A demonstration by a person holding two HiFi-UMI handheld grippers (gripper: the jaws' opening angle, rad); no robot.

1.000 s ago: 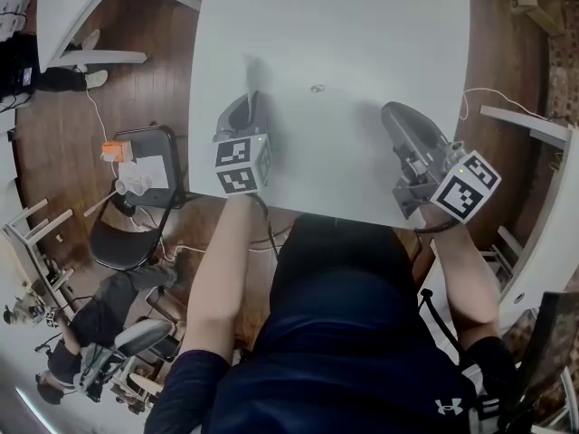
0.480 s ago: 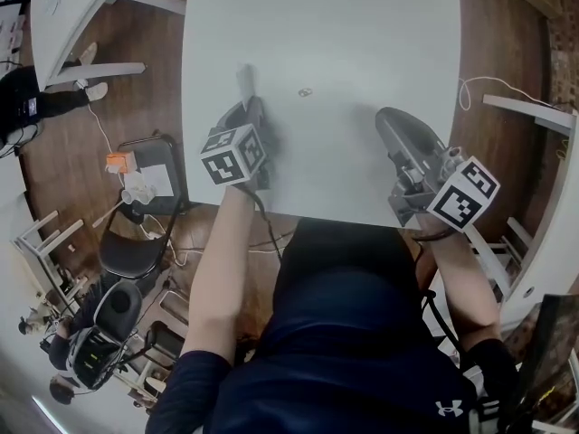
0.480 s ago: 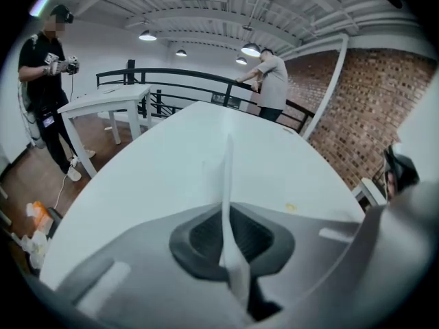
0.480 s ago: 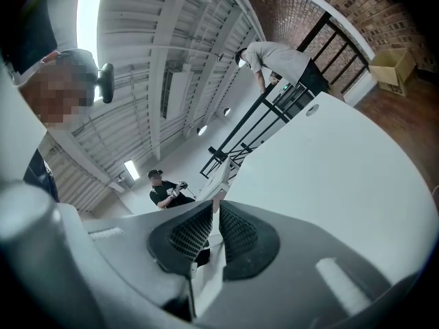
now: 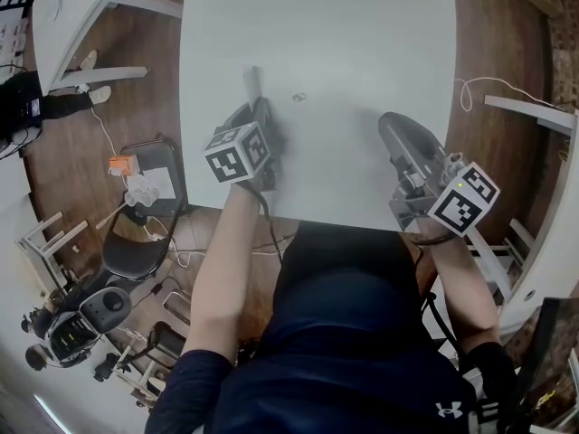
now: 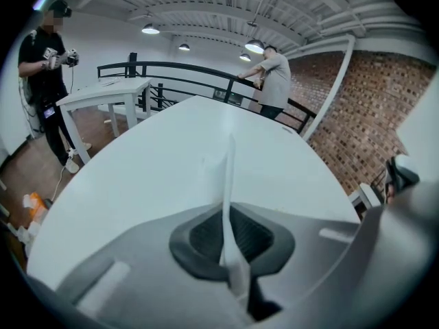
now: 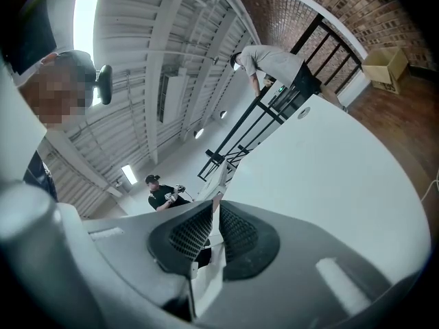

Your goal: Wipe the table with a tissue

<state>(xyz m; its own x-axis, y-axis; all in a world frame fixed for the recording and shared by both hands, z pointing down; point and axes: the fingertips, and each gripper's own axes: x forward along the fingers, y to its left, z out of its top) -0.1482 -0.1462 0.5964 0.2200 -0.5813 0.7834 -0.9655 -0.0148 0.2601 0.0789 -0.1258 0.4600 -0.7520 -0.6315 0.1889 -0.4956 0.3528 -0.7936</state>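
Now your left gripper (image 6: 230, 242) pinches a thin white tissue (image 6: 228, 184) between closed jaws, the table (image 5: 362, 43) just beneath; your right gripper (image 7: 214, 228) shows jaws nearly together.

Head view looks steeply down; both gripper views skim the shared table (image 5: 362, 43).

Our left gripper (image 5: 257, 114) tilts steeply downward, its fingers pinched on a thin tissue (image 6: 228, 177). Our right gripper (image 5: 392, 123) points nearly level, its fingers drawn close together.
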